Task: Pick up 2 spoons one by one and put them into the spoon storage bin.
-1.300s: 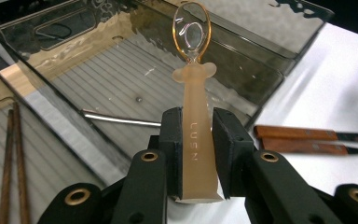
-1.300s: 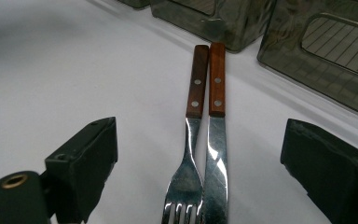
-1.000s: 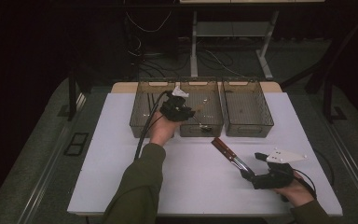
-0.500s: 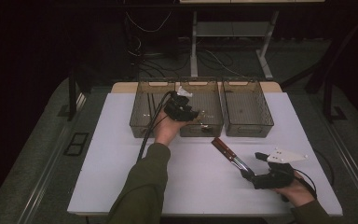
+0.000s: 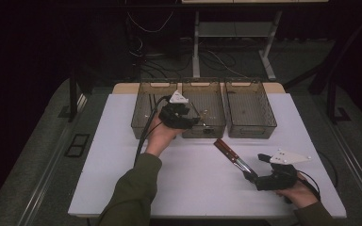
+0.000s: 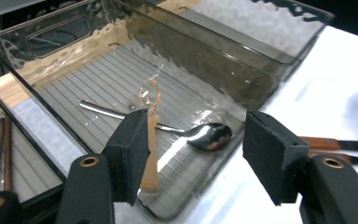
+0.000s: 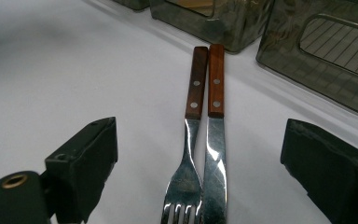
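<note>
My left gripper (image 5: 194,121) (image 6: 199,140) hovers over the front of the middle smoky tray (image 5: 202,132). Its jaws have just been opening and stand apart. A thin amber plastic utensil (image 6: 149,140) stands blurred right beside the left pad; I cannot tell if they touch. A steel spoon (image 6: 200,135) lies on the tray's ribbed floor below. On the white table my right gripper (image 5: 258,171) (image 7: 205,140) is open around the metal ends of a wood-handled fork (image 7: 192,112) and knife (image 7: 216,116), which lie side by side (image 5: 230,152).
Three smoky plastic trays stand in a row at the table's far edge: left tray (image 5: 141,123), middle one, right tray (image 5: 252,127). Two brown chopsticks (image 6: 0,149) lie in the left tray. A cable trails from each gripper.
My left hand has shifted a little toward the front edge of the middle tray. The right hand and the fork and knife have stayed put.
</note>
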